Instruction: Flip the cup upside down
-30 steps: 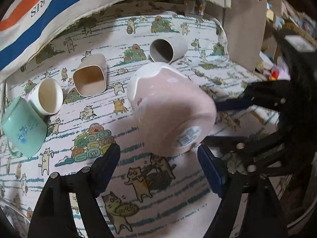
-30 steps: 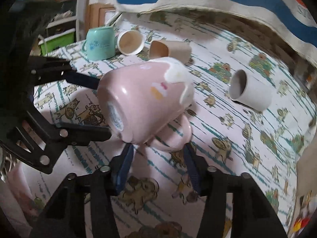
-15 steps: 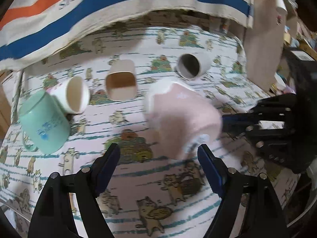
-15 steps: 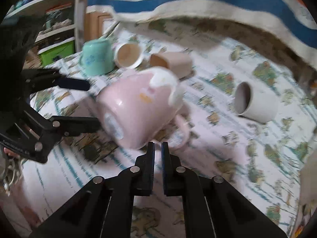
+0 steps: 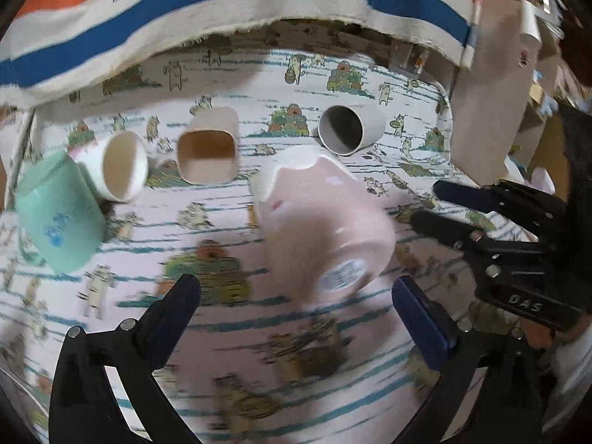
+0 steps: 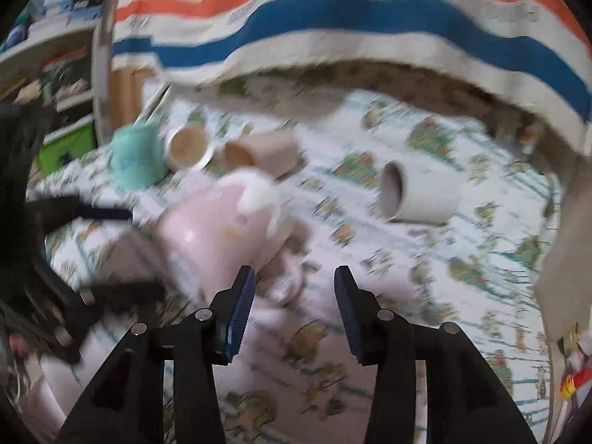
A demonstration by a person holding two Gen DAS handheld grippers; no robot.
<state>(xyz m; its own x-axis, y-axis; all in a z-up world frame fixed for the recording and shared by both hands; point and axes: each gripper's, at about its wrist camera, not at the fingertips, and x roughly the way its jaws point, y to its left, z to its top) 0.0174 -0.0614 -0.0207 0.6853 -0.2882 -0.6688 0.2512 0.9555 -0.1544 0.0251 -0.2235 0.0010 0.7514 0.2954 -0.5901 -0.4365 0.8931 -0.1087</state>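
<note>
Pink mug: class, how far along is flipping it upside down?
Done: the pink mug shows its stickered base, rim turned away. In hand: nothing; left claw and right claw are open. Left: blur hides whether the rim sits flat on the tablecloth, so check.

The left gripper [image 5: 294, 292] is shown from its own wrist camera with its two fingers [image 5: 418, 314] spread wide apart, nothing being clasped between them. The right gripper [image 6: 294, 285] is likewise seen with its blue-padded fingers [image 6: 240, 310] parted and empty. In the left wrist view the right gripper is seen at the right edge, its fingers directed leftward.
</note>
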